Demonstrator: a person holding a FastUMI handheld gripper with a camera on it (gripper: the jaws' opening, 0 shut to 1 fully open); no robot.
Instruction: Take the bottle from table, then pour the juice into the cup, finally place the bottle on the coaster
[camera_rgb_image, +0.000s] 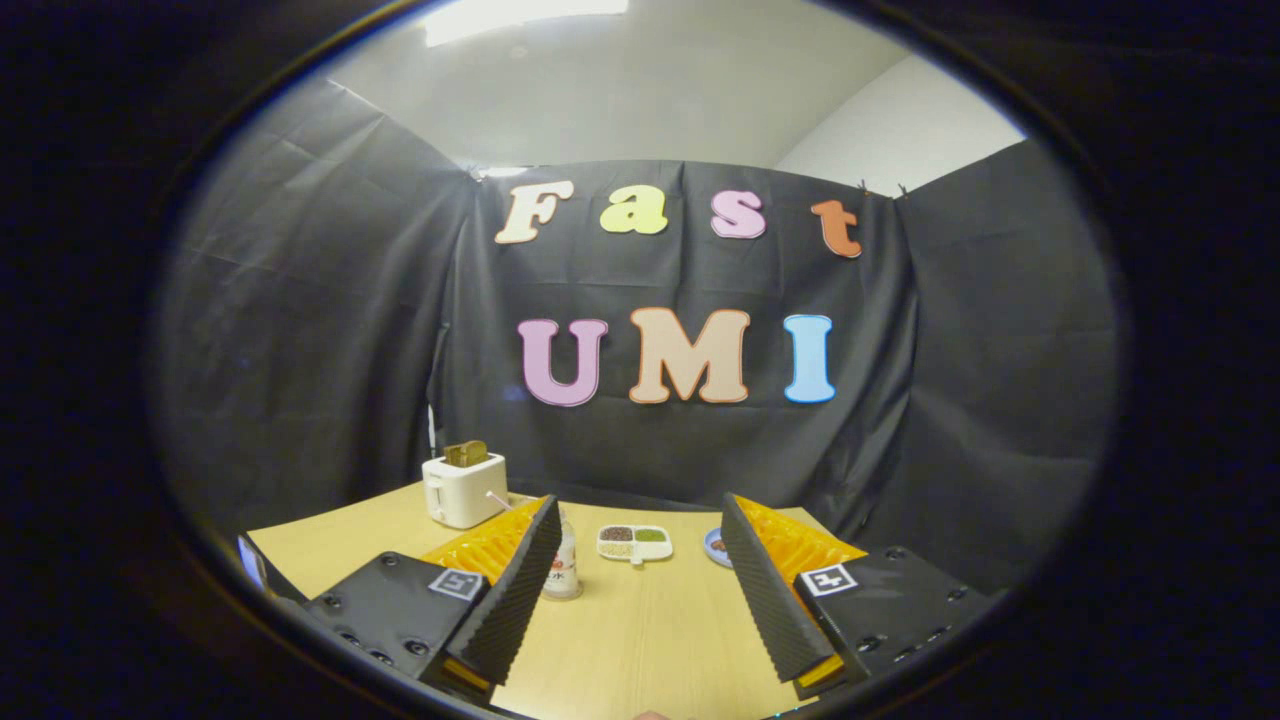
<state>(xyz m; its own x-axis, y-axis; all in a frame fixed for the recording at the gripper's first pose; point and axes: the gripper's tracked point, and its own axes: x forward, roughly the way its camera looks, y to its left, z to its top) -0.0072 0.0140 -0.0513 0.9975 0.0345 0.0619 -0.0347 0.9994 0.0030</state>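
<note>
Two fingers (640, 590) spread apart; small clear bottle (563, 575) stands upright beside one.

The light wooden counter (640, 640) carried a white toaster (463, 488) at its far left, a small bottle (563, 570) nearer, a divided white dish (634, 543) mid-counter, and a blue coaster (718, 546) to the right.

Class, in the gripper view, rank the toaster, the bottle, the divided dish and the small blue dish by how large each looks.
1. Toaster, largest.
2. Bottle, partly hidden behind a finger of the open tool.
3. Divided dish.
4. Small blue dish, half hidden, so unsure.
The toaster stands farther back, so true sizes may differ.
</note>
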